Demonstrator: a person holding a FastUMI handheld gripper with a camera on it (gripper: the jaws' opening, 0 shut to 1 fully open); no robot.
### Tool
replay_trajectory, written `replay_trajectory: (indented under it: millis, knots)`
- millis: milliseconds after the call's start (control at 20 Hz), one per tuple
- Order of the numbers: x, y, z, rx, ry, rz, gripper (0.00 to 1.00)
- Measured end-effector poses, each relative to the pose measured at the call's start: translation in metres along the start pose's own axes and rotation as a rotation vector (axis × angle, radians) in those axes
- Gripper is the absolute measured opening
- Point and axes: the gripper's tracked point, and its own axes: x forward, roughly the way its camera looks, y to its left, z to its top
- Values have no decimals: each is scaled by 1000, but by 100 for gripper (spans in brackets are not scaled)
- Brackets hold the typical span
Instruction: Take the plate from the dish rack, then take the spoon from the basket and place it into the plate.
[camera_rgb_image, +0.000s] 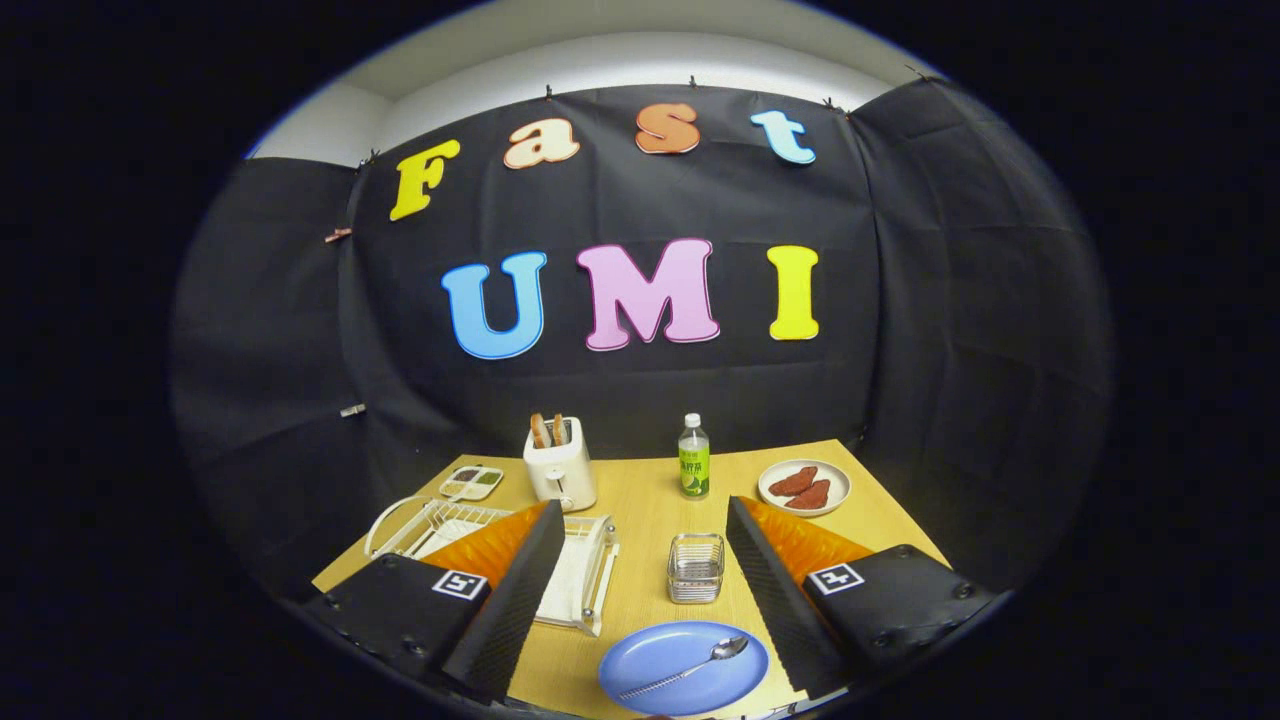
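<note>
The tool (640, 590) is hovering with its fingers spread wide apart, gripping nothing. Between them, at the worktop's (640, 500) near edge, the smooth round blue plate (683, 667) is lying flat, cradling the shiny metal spoon (690, 666) across its shallow well, so the task looks done. Just beyond, the wire-mesh basket (695, 567) is standing empty. The white wire dish rack (560, 560) is sitting towards the left edge.
</note>
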Motion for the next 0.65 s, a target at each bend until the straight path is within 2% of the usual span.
replay_trajectory:
  millis: [250,400,650]
  knots:
    - [-38,-45,47,18,-59,-104,99]
    - [-42,-59,57,87,-74,-148,99]
    - [-29,-70,63,157,-92,-163,99]
